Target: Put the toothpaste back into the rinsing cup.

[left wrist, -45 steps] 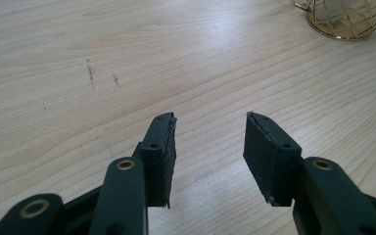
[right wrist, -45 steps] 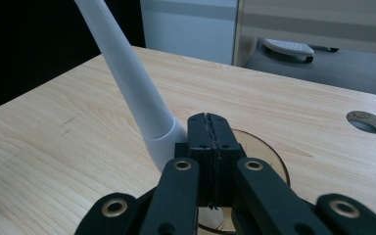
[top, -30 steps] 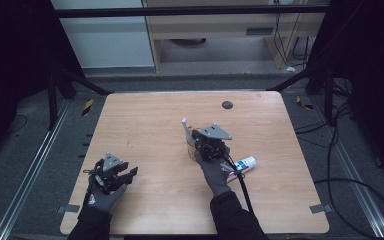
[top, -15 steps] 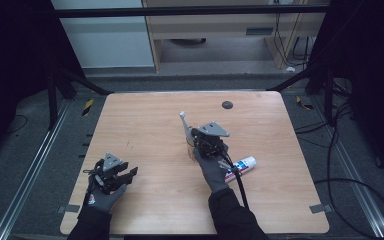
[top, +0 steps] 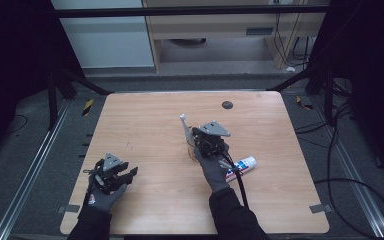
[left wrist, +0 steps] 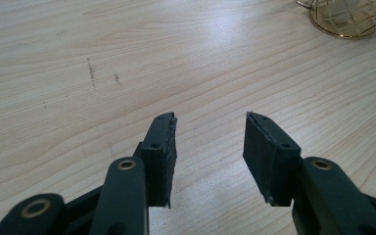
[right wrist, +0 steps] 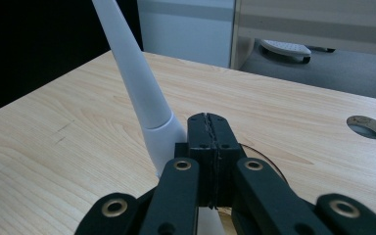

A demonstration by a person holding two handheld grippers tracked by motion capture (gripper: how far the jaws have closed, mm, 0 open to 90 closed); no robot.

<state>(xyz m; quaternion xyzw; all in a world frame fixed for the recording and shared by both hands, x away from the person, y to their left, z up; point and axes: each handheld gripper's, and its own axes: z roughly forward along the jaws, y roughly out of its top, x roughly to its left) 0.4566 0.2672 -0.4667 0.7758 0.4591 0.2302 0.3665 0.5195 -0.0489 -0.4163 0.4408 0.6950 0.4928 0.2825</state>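
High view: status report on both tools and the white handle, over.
Left tool open, empty. Right tool shut beside white handle, tilted in gold wire holder. Tube lies by right wrist; nothing in the way.

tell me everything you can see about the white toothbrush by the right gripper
The white toothbrush looks like smooth matte plastic: a thick rounded base narrowing into a long slim neck. In the high view its small head end points up and away from the person. It stands tilted, leaning left in the right gripper view, beside the shut jaws of the right gripper. Its base drops behind the jaws toward a gold wire holder; whether it rests in there is hidden.
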